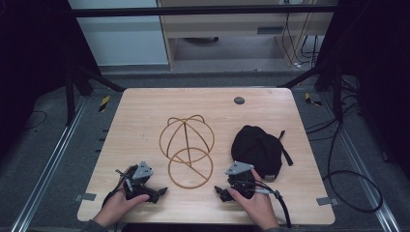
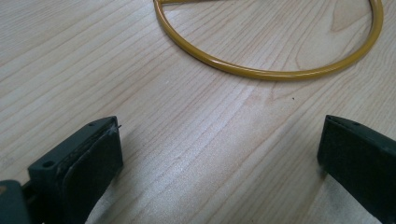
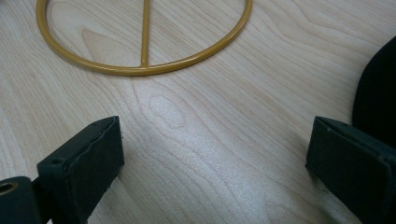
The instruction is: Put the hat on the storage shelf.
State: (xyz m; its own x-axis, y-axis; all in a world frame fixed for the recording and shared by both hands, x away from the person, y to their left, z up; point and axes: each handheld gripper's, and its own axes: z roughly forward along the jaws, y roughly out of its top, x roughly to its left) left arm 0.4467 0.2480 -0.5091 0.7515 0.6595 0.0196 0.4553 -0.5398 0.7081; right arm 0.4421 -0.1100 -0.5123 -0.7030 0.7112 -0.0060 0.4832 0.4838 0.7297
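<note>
A yellow wire stand [image 1: 187, 145] sits in the middle of the wooden table, a dome of hoops over a round base ring [image 2: 280, 70] [image 3: 144, 65]. To its right lies a black cap [image 1: 257, 149] with a strap; its edge shows as a dark shape [image 3: 378, 98] in the right gripper view. My left gripper [image 1: 162, 192] rests on the table near the front edge, left of the ring, open with nothing between its jaws. My right gripper [image 1: 220, 193] rests at the front, right of the ring and just before the cap, open and empty.
A small dark round plug [image 1: 239, 100] sits in the table top near the far edge. Bare wood [image 1: 145, 121] lies left of the stand. Cables [image 1: 348, 179] run over the floor to the right, and metal rails flank the table.
</note>
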